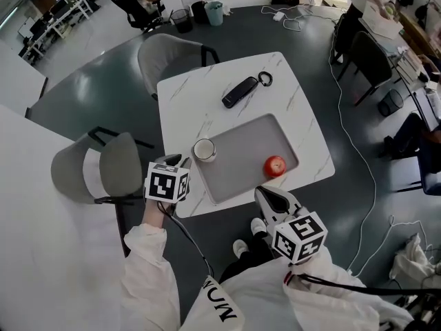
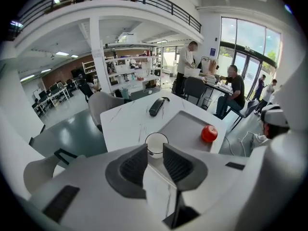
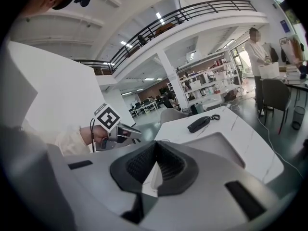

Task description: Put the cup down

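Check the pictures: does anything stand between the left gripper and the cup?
Nothing visible does. The cup stands upright by the tray's corner, straight ahead of the left gripper's parted jaws, with only bare table between. The apple lies well to one side.

White cup (image 1: 204, 149), grey tray (image 1: 242, 169), red apple (image 1: 275, 165), grey-veined white table (image 1: 193, 105); my left gripper (image 1: 179, 161) bears a black-and-white marker cube (image 1: 167, 183).
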`<act>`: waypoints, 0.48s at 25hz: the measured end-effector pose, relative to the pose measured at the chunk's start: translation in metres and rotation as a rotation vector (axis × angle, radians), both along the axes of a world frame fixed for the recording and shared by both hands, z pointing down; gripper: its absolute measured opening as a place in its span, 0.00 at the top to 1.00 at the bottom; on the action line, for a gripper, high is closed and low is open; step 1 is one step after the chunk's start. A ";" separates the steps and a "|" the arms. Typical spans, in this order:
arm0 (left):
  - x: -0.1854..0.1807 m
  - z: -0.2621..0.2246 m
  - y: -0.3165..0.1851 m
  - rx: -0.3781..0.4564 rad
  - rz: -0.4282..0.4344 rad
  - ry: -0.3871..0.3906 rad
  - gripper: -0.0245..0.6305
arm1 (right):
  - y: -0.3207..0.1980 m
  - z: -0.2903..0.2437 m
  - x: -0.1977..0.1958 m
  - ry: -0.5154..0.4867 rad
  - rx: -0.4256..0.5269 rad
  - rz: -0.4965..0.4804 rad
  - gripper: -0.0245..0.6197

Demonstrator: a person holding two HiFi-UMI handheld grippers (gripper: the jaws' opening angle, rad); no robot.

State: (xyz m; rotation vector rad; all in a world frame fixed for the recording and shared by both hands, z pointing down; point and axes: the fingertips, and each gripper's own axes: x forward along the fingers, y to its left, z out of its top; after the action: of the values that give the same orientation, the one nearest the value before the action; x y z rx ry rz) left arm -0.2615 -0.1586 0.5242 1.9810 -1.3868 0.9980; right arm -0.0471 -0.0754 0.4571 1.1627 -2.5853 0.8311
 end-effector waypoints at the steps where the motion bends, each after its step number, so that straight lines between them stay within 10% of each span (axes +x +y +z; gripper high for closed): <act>1: 0.000 -0.007 0.008 0.019 0.001 -0.001 0.80 | 0.006 -0.003 -0.002 0.001 0.006 -0.003 0.95; 12: -0.003 -0.094 0.102 0.277 -0.051 0.060 0.80 | 0.068 -0.042 -0.024 -0.005 0.099 -0.023 0.95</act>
State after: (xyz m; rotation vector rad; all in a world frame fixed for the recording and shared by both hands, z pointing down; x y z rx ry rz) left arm -0.2641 -0.0566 0.4305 2.1400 -1.6056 0.7500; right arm -0.0709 -0.0070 0.4149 1.1551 -2.6662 0.7099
